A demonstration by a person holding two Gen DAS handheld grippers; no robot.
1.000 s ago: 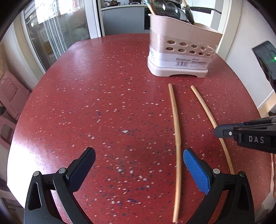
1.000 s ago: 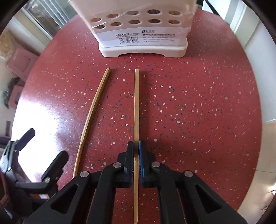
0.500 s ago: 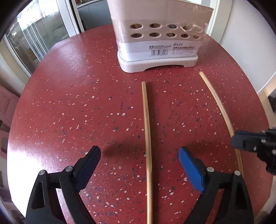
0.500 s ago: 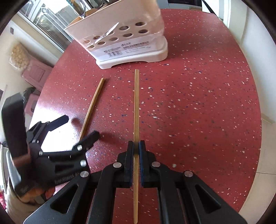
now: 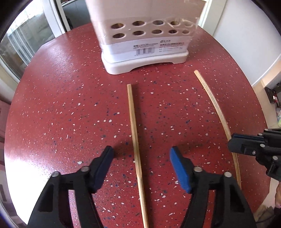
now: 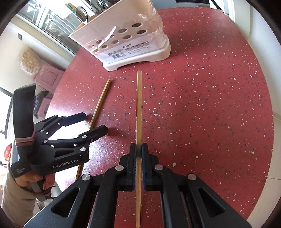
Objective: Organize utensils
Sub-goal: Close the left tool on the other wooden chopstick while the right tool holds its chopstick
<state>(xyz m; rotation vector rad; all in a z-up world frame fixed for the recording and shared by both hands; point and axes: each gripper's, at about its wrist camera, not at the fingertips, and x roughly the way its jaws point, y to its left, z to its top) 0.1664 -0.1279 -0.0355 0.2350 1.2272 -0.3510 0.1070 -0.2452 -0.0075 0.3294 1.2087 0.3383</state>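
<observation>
Two long wooden chopsticks lie on the red speckled table (image 5: pixel 61 105) in front of a white perforated utensil holder (image 5: pixel 144 43) (image 6: pixel 126 43). My left gripper (image 5: pixel 141 157) (image 6: pixel 94 122) straddles the left chopstick (image 5: pixel 131 114) (image 6: pixel 101 98). Its jaws are closing, with the stick between them and the pads clear of it. My right gripper (image 6: pixel 138 147) (image 5: pixel 234 142) is shut on the right chopstick (image 6: pixel 139 105) (image 5: pixel 212 100) near its close end. That stick points straight ahead toward the holder.
Metal ladles (image 6: pixel 82 12) stick out of the holder's top. A hand (image 6: pixel 26 178) grips the left gripper's handle. Pink stools (image 6: pixel 49 77) stand beyond the table's left edge. A white wall runs along the right side.
My left gripper has slid over the left chopstick toward the holder, and its jaws have narrowed. My right gripper, still shut on its chopstick, has shifted and turned; the holder now shows at an angle.
</observation>
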